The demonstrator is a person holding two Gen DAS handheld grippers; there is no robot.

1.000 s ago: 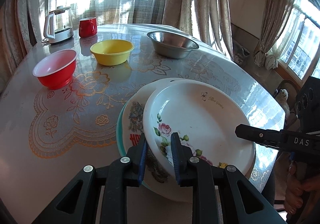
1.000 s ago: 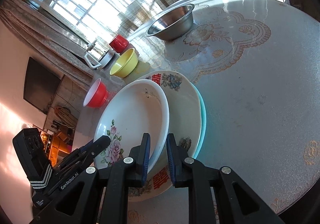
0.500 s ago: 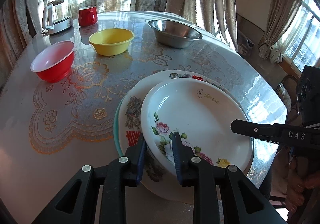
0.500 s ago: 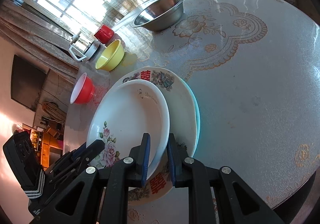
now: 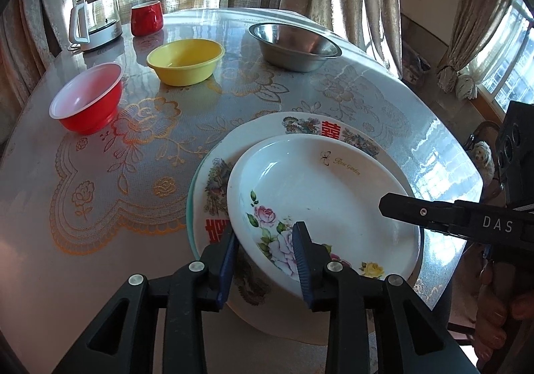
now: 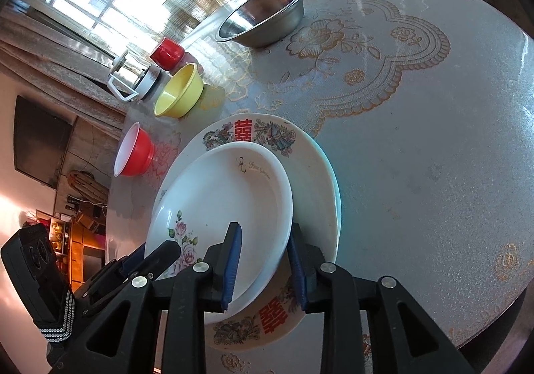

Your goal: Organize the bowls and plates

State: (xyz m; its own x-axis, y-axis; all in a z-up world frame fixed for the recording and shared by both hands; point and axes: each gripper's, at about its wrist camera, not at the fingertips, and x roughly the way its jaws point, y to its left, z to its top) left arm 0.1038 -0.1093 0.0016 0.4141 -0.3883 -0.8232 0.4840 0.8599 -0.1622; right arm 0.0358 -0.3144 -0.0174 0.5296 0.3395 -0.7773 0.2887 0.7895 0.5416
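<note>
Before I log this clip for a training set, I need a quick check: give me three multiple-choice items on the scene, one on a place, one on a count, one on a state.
1. Where does the rose-patterned plate lie?
A. on the plate with red characters
B. inside the steel bowl
C. alone on the table

2. How many bowls stand apart from the plate stack?
A. one
B. three
C. five

3. How does the red bowl stand?
A. upside down
B. upright, empty
C. upright, full of soup

Answers: 1 A, its rim overlaps that larger plate. 2 B, red, yellow bowl and steel. 3 B, its white inside shows bare.
</note>
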